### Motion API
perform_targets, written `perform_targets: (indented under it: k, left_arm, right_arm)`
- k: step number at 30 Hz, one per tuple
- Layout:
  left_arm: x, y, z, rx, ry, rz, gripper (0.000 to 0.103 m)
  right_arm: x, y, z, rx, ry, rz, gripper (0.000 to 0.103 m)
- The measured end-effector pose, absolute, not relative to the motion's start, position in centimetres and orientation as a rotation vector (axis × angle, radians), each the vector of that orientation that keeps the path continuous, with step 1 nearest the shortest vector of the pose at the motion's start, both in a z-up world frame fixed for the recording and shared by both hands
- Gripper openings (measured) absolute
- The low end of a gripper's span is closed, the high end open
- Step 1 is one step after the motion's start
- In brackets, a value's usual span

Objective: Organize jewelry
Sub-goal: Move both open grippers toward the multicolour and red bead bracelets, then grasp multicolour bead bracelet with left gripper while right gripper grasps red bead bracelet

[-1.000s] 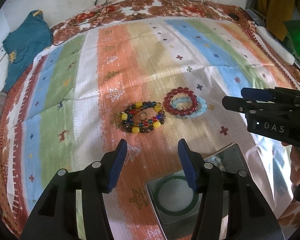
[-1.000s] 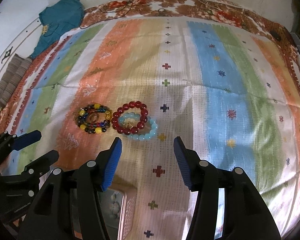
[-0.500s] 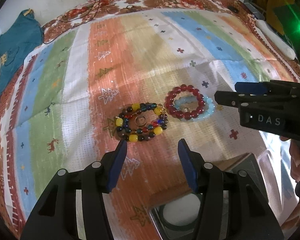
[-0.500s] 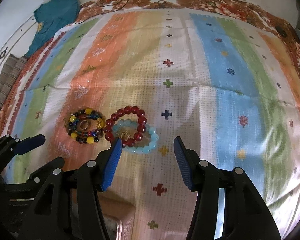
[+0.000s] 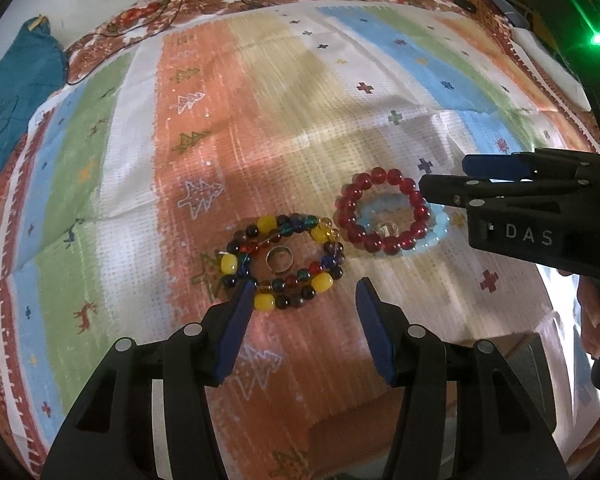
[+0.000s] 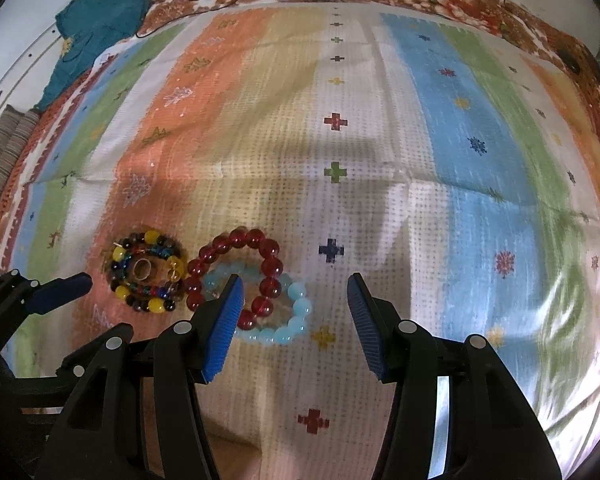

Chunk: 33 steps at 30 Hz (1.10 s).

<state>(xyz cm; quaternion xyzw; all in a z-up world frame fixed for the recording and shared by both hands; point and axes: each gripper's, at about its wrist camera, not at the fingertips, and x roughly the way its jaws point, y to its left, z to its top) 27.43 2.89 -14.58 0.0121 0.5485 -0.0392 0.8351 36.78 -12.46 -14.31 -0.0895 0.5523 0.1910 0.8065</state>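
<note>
A multicoloured bead bracelet (image 5: 284, 260) with a metal ring (image 5: 279, 259) inside it lies on the striped cloth. To its right a red bead bracelet (image 5: 384, 210) overlaps a pale blue bead bracelet (image 5: 436, 236) with a small charm inside. My left gripper (image 5: 304, 300) is open and empty, just short of the multicoloured bracelet. My right gripper (image 6: 294, 300) is open and empty; its left finger covers part of the red bracelet (image 6: 236, 268) and pale blue bracelet (image 6: 288, 320). The multicoloured bracelet (image 6: 146, 276) lies to their left.
A brown box (image 5: 532, 364) with a metal lid sits at the near right, below my right gripper (image 5: 440, 184). A teal garment (image 5: 12, 92) lies at the cloth's far left edge, with folded cloth (image 6: 0, 156) beside it. A black cable (image 5: 172, 12) runs along the far edge.
Both grippers have moved forward and down toward the bracelets. The open box with the green bangle has slid out of the left wrist view.
</note>
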Motion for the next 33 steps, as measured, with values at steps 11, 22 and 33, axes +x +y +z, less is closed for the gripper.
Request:
perform_targets:
  k: [11, 22, 33]
  left_arm:
    - [29.2, 2.5, -15.8, 0.026, 1.18, -0.119, 0.053]
    - [30.3, 2.4, -16.3, 0.016, 1.192, -0.159, 0.039]
    - [31.1, 1.9, -17.6, 0.012, 1.253, -0.235, 0.025]
  right_arm:
    - [38.3, -11.8, -16.1, -0.2, 1.211, 0.426, 0.054]
    - [38.7, -11.2, -16.8, -0.222, 1.227, 0.449, 0.04]
    - [38.2, -10.5, -17.0, -0.235, 1.227, 0.489, 0.021]
